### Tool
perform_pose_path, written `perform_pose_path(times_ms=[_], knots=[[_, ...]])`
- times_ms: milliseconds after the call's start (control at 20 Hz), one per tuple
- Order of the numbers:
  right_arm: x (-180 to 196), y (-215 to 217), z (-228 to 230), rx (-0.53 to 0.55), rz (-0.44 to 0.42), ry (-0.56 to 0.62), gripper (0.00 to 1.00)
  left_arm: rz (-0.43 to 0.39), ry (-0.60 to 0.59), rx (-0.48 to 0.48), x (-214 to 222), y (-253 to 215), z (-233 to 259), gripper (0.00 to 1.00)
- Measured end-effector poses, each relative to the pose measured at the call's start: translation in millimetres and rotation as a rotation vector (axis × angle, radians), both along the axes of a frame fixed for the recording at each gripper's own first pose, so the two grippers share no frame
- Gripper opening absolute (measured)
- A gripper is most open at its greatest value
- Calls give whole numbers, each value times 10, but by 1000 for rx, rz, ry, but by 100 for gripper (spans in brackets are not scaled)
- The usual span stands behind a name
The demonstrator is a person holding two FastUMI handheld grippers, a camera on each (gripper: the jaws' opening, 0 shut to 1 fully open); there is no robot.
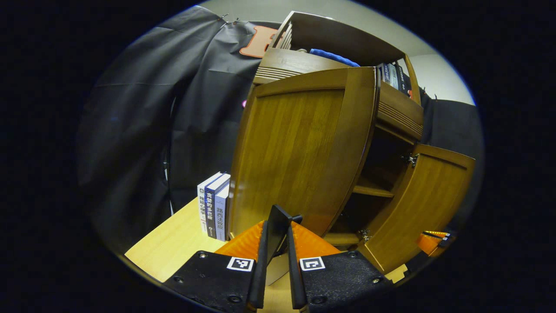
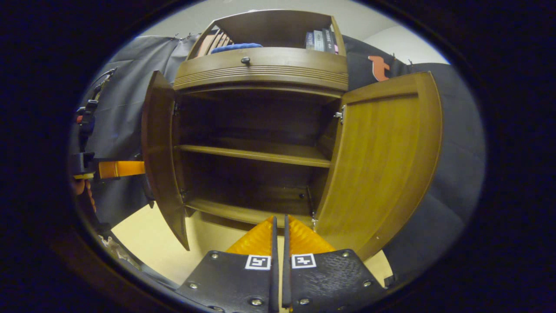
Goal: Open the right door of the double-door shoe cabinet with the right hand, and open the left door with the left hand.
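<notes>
Left gripper [image 1: 281, 226]: at the bottom of the left gripper view, its fingers nearly together with a slim gap between them, holding nothing; the tips sit just before the lower edge of the left door.
Right gripper [image 2: 279, 224]: at the bottom of the right gripper view, fingers drawn almost flat against each other, nothing between them; it faces the cabinet's open middle, apart from both doors.
Left door [image 1: 299, 152]: swung wide from the shoe cabinet [image 2: 260, 69], its wooden panel rising straight ahead of the left gripper and hiding much of the cabinet's front in that view; in the right gripper view it stands nearly edge-on at the cabinet's left side.
Right door [image 2: 382, 161]: also swung open, hinged at the cabinet's right side, its inner face turned toward the right gripper and to the right of that gripper's fingers.
Cabinet interior: dark, with one shelf [image 2: 256, 153] across the middle and a floor board below.
Drawer [image 2: 260, 61]: above the doors, shut, a small round knob [image 2: 246, 60] at its centre.
Books [image 1: 215, 204]: standing upright on the light wooden table [image 1: 173, 243], just left of the cabinet, beyond the open left door's edge.
Top of cabinet: an open compartment holding a blue cloth [image 2: 236, 46] and more books [image 2: 321, 40].
</notes>
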State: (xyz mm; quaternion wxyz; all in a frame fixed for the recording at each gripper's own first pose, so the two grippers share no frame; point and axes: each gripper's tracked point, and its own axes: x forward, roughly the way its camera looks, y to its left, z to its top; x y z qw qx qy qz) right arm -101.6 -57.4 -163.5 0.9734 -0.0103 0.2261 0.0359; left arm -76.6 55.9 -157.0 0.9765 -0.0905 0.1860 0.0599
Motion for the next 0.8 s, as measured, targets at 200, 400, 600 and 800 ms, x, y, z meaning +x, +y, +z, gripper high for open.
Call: perform_pose_path(times_ms=[200, 400, 600, 800], knots=[[40, 139, -38, 17, 45, 5, 4, 47, 1, 33, -110, 177, 42, 22], [121, 209, -80, 31, 74, 8, 4, 90, 4, 38, -197, 340, 75, 22], [161, 234, -86, 42, 92, 9, 4, 141, -1, 47, -277, 523, 119, 24], [153, 262, -85, 42, 111, 9, 3, 197, 0, 59, -370, 739, 167, 10]])
